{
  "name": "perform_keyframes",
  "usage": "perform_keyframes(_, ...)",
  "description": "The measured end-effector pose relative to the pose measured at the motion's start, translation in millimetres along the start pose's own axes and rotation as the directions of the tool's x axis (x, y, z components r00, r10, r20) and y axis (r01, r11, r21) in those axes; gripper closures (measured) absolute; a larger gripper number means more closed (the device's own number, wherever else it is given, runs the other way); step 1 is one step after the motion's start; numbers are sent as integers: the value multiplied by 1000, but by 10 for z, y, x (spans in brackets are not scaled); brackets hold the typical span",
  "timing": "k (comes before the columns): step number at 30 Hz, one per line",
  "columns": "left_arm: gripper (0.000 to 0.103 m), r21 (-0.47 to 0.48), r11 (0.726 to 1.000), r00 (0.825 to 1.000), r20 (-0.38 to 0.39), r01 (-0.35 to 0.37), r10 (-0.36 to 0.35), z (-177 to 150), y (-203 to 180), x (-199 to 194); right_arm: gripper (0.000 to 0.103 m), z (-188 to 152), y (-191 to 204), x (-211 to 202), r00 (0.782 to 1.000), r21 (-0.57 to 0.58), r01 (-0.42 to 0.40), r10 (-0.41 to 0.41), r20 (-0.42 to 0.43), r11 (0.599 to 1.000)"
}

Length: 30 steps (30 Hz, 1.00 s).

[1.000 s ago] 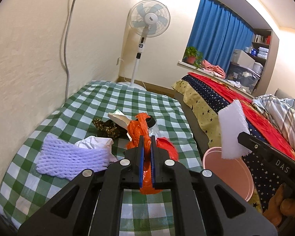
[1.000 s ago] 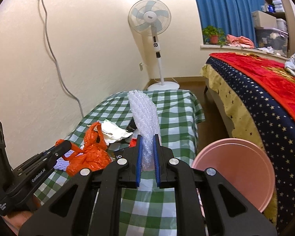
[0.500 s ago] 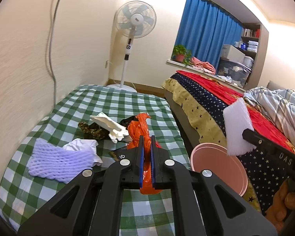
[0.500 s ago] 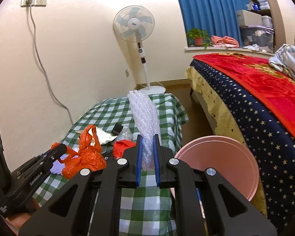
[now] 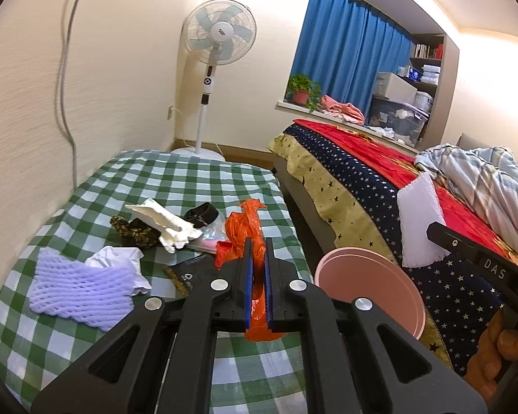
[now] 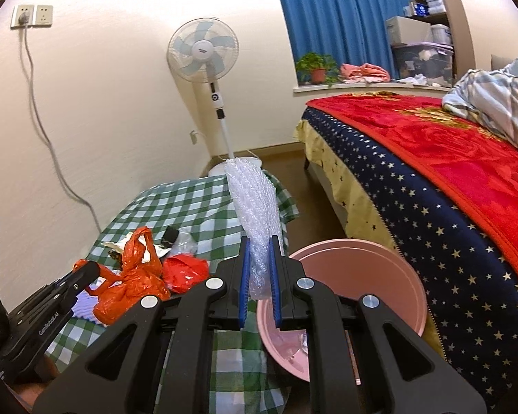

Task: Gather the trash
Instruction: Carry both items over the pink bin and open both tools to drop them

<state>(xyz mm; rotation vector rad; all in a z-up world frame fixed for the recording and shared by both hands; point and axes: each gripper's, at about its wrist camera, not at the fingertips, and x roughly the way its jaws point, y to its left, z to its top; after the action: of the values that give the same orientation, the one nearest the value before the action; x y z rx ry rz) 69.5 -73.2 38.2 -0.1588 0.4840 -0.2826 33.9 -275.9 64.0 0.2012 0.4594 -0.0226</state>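
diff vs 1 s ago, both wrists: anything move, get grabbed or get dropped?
Both grippers swung right toward the pink bin; it now sits closer under the right gripper. No new grabs or drops. The left gripper stays shut on the orange bag, the right on the bubble wrap. Trash on the checked cloth is unmoved.

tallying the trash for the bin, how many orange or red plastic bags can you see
2. One orange bag is clamped in the left gripper, held above the checked cloth. One red bag lies on that cloth just behind it. Others may be hidden under the pile.
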Motion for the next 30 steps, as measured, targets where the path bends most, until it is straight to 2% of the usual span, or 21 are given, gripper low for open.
perform_keyframes(14,98,25,998,998,-14,61,-61,-2,-267,184,92,-27,-302,44,995,47,104,-104,5,993)
perform_keyframes(30,98,82,985,987,-60,154,-150,-110,-630,451,92,-128,-562,64,980,88,197,-197,-14,976)
